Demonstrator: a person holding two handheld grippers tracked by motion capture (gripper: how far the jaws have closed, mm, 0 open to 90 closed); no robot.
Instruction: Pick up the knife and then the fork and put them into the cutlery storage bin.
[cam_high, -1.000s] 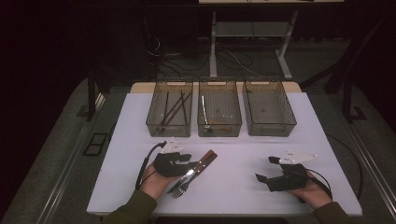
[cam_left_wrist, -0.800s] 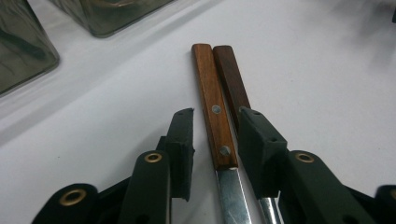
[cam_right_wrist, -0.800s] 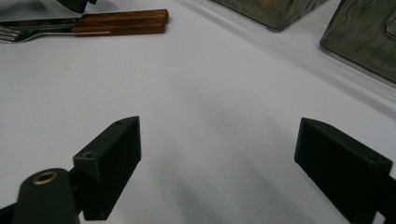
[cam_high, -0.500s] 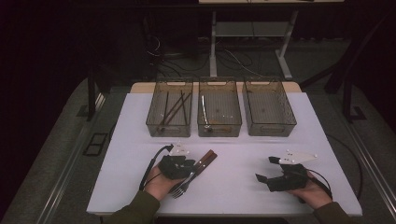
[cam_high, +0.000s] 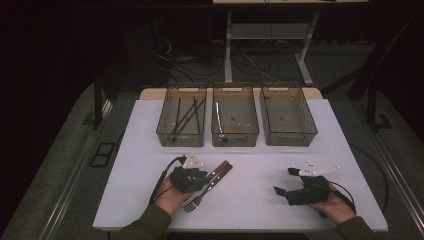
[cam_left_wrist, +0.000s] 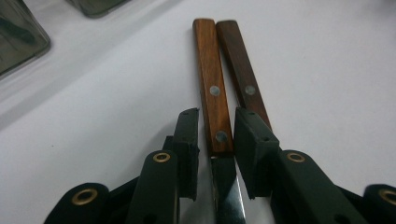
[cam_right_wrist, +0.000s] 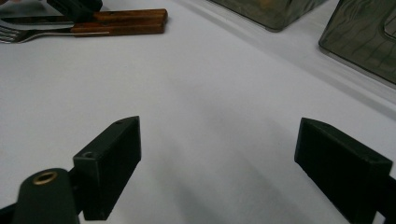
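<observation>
A white counter (cam_high: 250, 165) stands in a dim room, with a dark floor, loose cables and a metal frame beyond its far edge. Three clear bins sit in a row along the far side: the left bin (cam_high: 182, 122) holds dark sticks, the middle bin (cam_high: 235, 122) holds a few pieces of cutlery, and the right bin (cam_high: 287, 120) looks bare inside. On the near left part of the counter lie two wood-handled pieces side by side, a knife (cam_left_wrist: 214, 107) and a fork (cam_high: 196, 200), their long axes running from near left to far right, handles pointing far and right, the fork's tines toward the near edge. The left tongs (cam_left_wrist: 215, 140) come down over the knife where the handle meets the blade; they have just been closing, and the handle lies between the pads with a narrow gap on each side, not yet clamped. The right tongs (cam_right_wrist: 233, 168) rest low over the bare counter at the near right, jaws wide apart with nothing between them.
</observation>
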